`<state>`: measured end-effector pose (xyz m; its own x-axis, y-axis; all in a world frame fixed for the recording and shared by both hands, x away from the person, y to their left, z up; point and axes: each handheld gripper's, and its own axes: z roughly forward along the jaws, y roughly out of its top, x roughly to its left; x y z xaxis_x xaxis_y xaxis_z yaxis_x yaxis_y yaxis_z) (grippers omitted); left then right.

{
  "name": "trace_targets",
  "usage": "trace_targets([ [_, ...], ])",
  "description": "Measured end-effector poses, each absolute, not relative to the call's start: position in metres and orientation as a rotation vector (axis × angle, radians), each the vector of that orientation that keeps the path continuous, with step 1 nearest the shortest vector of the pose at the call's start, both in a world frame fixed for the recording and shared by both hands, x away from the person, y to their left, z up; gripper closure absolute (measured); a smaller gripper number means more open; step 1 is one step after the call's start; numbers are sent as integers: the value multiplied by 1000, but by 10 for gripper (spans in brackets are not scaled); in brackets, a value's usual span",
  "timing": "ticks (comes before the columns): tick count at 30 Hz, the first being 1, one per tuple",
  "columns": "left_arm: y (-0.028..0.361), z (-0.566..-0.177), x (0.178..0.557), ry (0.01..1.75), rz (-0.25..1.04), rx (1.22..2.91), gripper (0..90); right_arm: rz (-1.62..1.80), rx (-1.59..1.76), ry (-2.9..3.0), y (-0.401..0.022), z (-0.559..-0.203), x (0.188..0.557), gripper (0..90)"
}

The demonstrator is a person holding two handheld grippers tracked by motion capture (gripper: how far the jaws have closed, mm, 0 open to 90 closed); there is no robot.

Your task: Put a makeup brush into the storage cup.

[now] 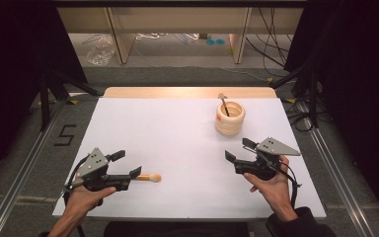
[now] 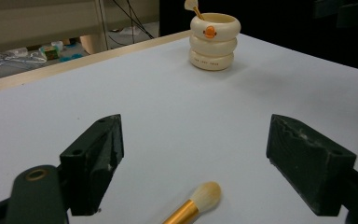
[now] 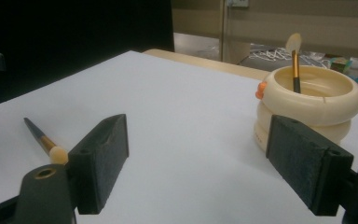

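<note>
From above, two grippers rest on the white table (image 1: pixel 177 128): the left gripper (image 1: pixel 128 165) gapes beside one loose brush (image 1: pixel 150 177), the right gripper (image 1: pixel 237 150) gapes empty near one cream holder (image 1: pixel 229 121). The left gripper view shows that brush between its parted jaws. The right gripper view shows a second brush (image 3: pixel 295 63) standing in the holder

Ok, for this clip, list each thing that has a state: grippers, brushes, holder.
Left gripper: open, jaws either side of the loose brush, not closed on it.
Right gripper: open, holding nothing.
Loose brush: lying flat on the table.
Holder: upright, one brush inside.
Brush in holder: leaning, bristles up.
</note>
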<state>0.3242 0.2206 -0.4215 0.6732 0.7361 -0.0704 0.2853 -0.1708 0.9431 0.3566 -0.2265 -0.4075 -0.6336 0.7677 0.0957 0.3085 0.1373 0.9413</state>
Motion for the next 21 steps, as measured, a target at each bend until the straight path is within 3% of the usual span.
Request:
trace_targets([
  [21,223,-421,323,836,502,1757,176,1504,1011,2035,-222,-411,344,161],
])
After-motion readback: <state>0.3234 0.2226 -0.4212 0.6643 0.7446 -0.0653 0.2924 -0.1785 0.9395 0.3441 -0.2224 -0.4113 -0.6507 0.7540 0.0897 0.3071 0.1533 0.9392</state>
